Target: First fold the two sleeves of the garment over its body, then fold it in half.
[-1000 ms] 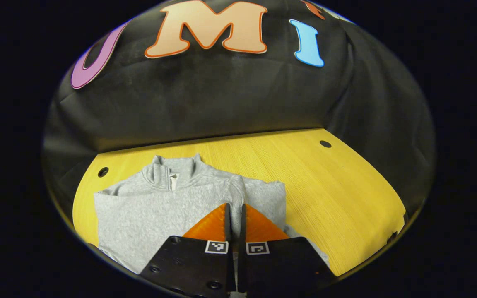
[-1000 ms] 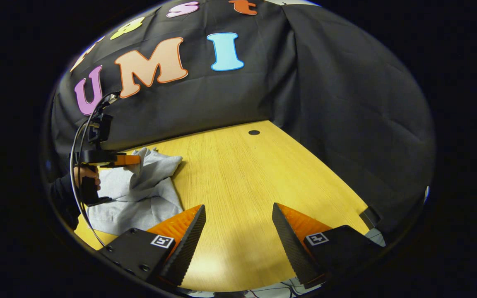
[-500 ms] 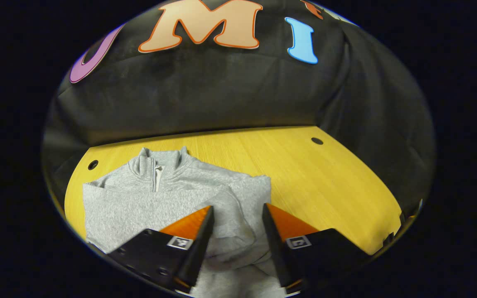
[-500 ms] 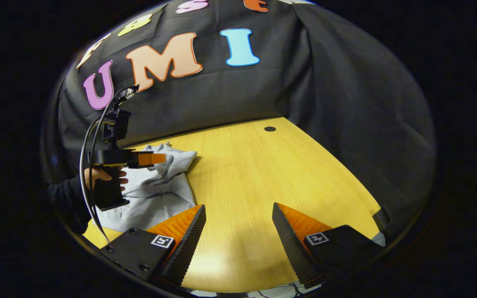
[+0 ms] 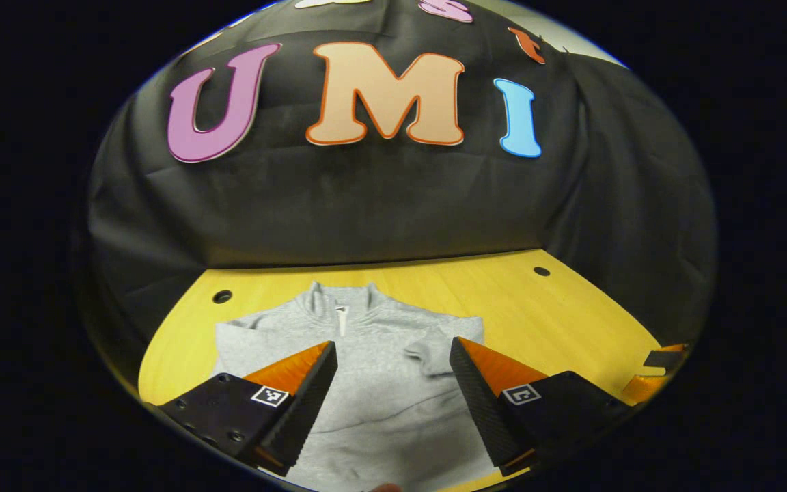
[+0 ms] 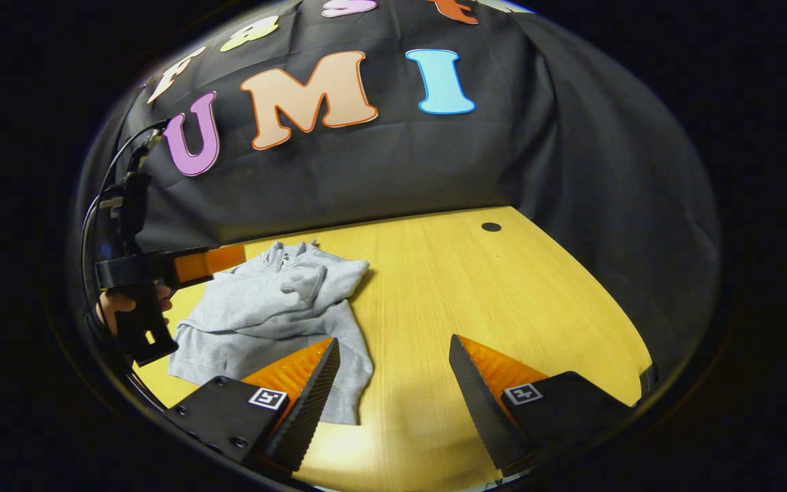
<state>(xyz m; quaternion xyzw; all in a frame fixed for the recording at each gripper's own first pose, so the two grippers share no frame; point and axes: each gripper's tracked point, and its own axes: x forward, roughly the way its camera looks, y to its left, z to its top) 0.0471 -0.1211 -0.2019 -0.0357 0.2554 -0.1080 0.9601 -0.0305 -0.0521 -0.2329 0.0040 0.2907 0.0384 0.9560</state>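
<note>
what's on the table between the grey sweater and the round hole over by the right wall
Nothing: in the right gripper view, bare table runs from the sweater to the hole.

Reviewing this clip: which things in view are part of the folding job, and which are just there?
Part of the job:
- grey garment, sleeves lying over its body, not yet folded in half
- left claw, open above it
- right claw, open over the table

Just there:
- wooden table
- holes in the tabletop
- black cloth wall
</note>
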